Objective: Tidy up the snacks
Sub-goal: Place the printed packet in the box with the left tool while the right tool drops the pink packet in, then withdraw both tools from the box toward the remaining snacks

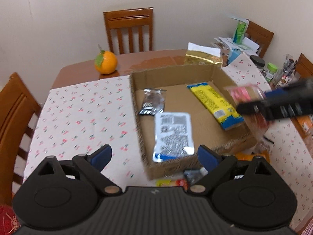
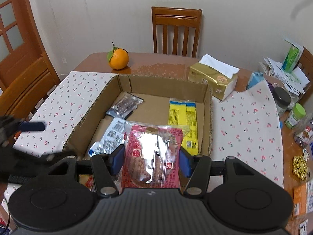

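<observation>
Right gripper (image 2: 151,161) clamped on a red snack packet (image 2: 151,156) with a clear window, both blue pads pressing the packet's sides; the packet is held above the near edge of the cardboard box (image 2: 164,83). Seen from the left wrist camera, the same packet (image 1: 244,94) appears blurred over the box's right wall (image 1: 225,76).

Left gripper (image 1: 154,156) with fingers spread wide apart and nothing between them, poised over the near edge of the box.

Contents of the box floor: a yellow snack packet (image 2: 183,123) along the right wall; a white-and-blue pouch (image 2: 108,137) with printed barcode at the near left corner; a dark silver-ended sachet (image 2: 125,105) toward the far left corner.

The box rests on a table (image 2: 156,62) covered by a cherry-print cloth (image 2: 244,125). An orange (image 2: 118,58) with a leaf stands on bare wood near the table's far edge; a gold tissue pack (image 2: 213,78) lies just beside the box's far right corner. Jars and papers crowd the table's right edge. More small wrappers (image 1: 172,182) lie by the box's near wall.
</observation>
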Motion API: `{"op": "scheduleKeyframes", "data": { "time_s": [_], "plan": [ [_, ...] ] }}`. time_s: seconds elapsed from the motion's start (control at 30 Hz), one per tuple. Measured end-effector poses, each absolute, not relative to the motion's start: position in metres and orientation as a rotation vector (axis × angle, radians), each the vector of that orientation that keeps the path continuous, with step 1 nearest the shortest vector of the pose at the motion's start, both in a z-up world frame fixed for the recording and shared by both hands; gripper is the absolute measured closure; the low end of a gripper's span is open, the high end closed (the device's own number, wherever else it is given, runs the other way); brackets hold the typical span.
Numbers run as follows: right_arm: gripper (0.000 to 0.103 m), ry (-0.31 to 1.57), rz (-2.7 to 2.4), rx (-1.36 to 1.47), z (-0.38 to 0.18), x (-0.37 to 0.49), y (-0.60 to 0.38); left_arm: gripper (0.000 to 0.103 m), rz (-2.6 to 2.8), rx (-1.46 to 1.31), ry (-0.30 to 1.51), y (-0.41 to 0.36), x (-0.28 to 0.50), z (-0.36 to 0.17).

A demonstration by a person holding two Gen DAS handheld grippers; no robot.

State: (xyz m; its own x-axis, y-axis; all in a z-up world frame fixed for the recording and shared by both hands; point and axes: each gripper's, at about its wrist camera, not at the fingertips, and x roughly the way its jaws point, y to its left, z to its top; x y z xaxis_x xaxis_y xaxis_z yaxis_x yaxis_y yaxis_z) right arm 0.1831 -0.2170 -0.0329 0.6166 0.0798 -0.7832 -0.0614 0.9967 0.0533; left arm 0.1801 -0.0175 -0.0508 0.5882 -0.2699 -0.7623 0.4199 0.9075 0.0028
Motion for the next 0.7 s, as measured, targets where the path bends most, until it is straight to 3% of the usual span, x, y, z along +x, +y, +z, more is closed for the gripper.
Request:
{"op": "scheduleKeyframes", "data": {
  "time_s": [0.37, 0.4, 0.5, 0.53, 0.7],
  "plan": [
    [0.040, 0.940, 0.094, -0.011, -0.052, 0.223, -0.198, 0.009, -0.352, 0.166, 0.875, 0.012, 0.160, -0.058],
    [0.036, 0.937, 0.096, -0.010, -0.052, 0.224, -0.196, 0.009, -0.347, 0.163, 0.876, 0.014, 0.159, -0.058],
    [0.004, 0.909, 0.094, -0.002, -0.048, 0.220, -0.195, 0.009, -0.338, 0.155, 0.878, 0.020, 0.158, -0.058],
    [0.000, 0.891, 0.091, 0.002, -0.046, 0.217, -0.195, 0.009, -0.338, 0.156, 0.879, 0.021, 0.157, -0.058],
    [0.000, 0.876, 0.065, -0.006, -0.039, 0.206, -0.196, 0.009, -0.346, 0.169, 0.880, 0.020, 0.154, -0.059]
  ]
}}
